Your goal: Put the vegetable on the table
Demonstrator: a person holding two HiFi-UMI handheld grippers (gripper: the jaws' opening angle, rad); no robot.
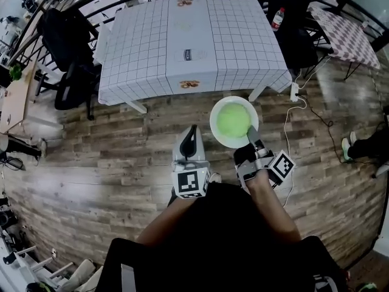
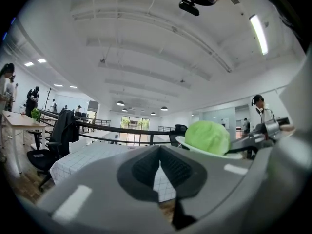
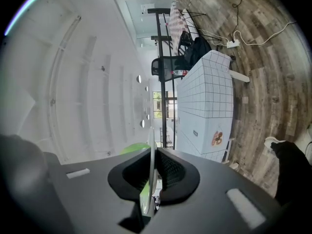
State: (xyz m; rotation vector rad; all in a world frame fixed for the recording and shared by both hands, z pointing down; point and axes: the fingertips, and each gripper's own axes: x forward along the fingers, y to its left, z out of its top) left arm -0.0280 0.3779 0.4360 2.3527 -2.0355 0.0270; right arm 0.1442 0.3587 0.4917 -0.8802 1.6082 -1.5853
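A round green cabbage (image 1: 233, 120) lies on a white plate (image 1: 217, 128) held over the wood floor, just in front of the table (image 1: 188, 38) with its white checked cloth. My right gripper (image 1: 250, 134) is shut on the plate's near right rim. In the right gripper view the plate's edge (image 3: 151, 145) stands between the shut jaws of the right gripper (image 3: 152, 164), with the cabbage (image 3: 130, 149) to its left. My left gripper (image 1: 193, 129) is shut and empty, left of the plate. The left gripper view shows its jaws closed (image 2: 160, 164), the cabbage (image 2: 208, 136) at right and the table (image 2: 95, 156) ahead.
Black office chairs (image 1: 67, 47) stand left of the table beside a wooden desk (image 1: 15, 96). A power strip with cables (image 1: 296, 91) lies on the floor at the table's right corner. Another clothed table (image 1: 343, 32) and a bottle (image 1: 278, 17) are at the back right.
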